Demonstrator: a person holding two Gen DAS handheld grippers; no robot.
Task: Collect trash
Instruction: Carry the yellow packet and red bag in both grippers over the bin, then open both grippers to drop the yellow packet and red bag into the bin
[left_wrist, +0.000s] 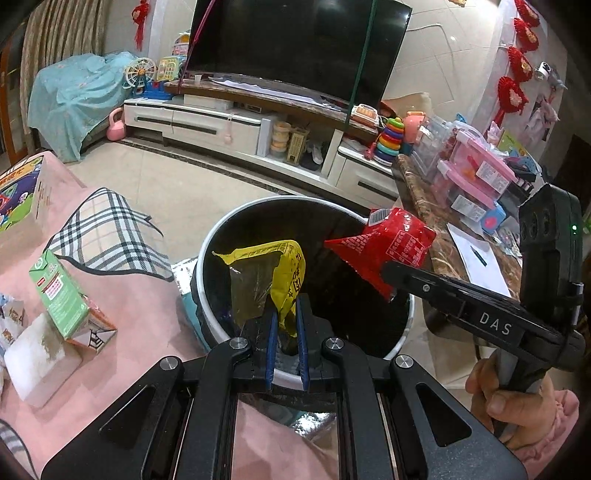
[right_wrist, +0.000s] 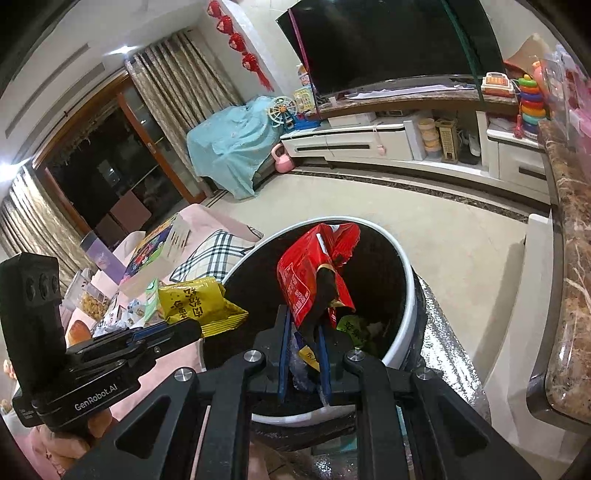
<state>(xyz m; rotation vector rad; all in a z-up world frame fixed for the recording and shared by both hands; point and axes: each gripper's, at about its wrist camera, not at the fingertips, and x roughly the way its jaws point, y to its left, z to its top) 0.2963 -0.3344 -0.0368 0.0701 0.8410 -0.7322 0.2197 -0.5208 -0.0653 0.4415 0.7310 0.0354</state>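
In the left wrist view my left gripper (left_wrist: 286, 301) is shut on a yellow snack wrapper (left_wrist: 291, 266), which hangs over the open mouth of the round bin (left_wrist: 275, 199); the bin has a white rim and a black liner. From the right, my right gripper (left_wrist: 388, 269) is shut on a red wrapper (left_wrist: 391, 243) above the bin's right rim. The right wrist view shows the right gripper (right_wrist: 303, 319) pinching the red wrapper (right_wrist: 303, 273) above the bin (right_wrist: 408, 288), with other trash inside it. At its left, the left gripper (right_wrist: 195, 328) holds the yellow wrapper (right_wrist: 195, 302) by the rim.
A pink cloth surface (left_wrist: 147, 306) left of the bin carries a green carton (left_wrist: 62, 291), a white block (left_wrist: 40, 354), a plaid cloth (left_wrist: 107, 229) and more packets. A marble table (left_wrist: 424, 206) with toys stands to the right. A hand (left_wrist: 513, 391) holds the right gripper.
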